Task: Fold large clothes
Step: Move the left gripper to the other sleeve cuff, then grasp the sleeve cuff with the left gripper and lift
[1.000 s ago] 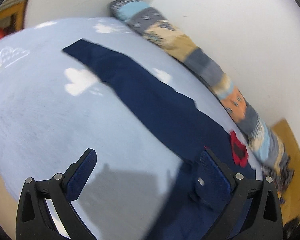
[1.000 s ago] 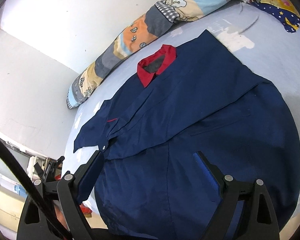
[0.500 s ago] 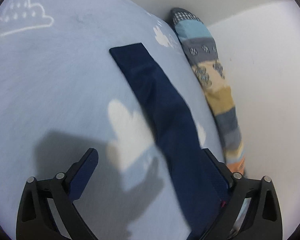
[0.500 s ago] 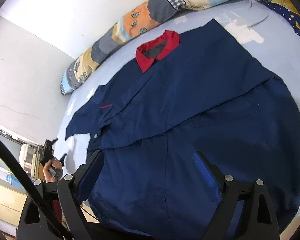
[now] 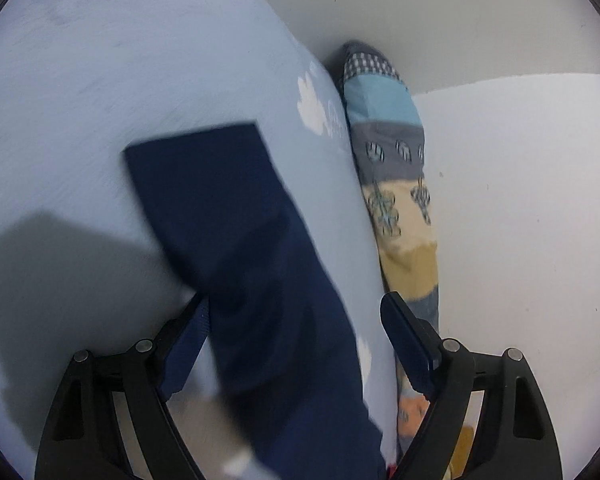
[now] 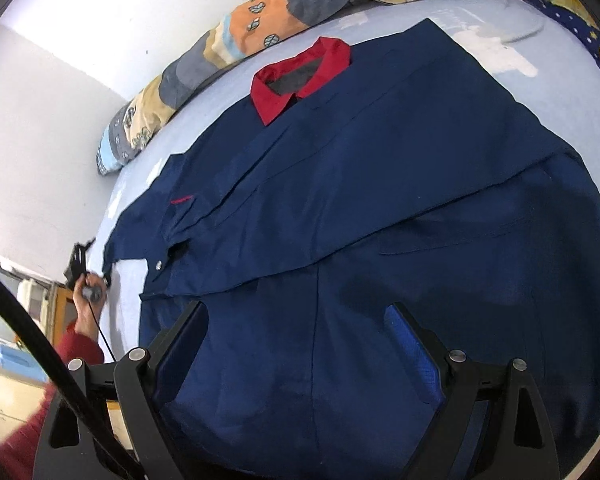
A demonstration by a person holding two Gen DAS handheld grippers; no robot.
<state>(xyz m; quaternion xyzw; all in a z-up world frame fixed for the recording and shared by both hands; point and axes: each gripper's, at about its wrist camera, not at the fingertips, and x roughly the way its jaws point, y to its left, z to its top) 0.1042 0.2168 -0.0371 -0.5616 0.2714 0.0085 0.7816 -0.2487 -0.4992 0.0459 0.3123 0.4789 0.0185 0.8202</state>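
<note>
garment: a large navy work jacket (image 6: 380, 208) with a red collar (image 6: 300, 76) lies spread flat, front up, on a pale blue bed sheet (image 5: 100, 80), filling most of the right wrist view.
sleeve: one long navy sleeve (image 5: 236, 240) stretches out flat across the sheet, its cuff end square and free, near a patchwork bolster (image 5: 392, 184) that runs along the wall.
left gripper: the left gripper (image 5: 296, 320) straddles the sleeve; its jaws are closing with the cloth between them, pads not yet pressing on it.
right gripper: the right gripper (image 6: 300, 328) hovers over the lower body of the jacket, jaws spread wide, holding nothing.
person: a hand (image 6: 90, 288) in a red sleeve holds the far gripper at the cuff end.
handling: the fabric looks like light, soft woven cloth that will drape and sag, not stiff, probably a little slippery on the sheet.
where to grip: likely best pinched at an edge or cuff through both layers, since a flat middle gives little to bite.
</note>
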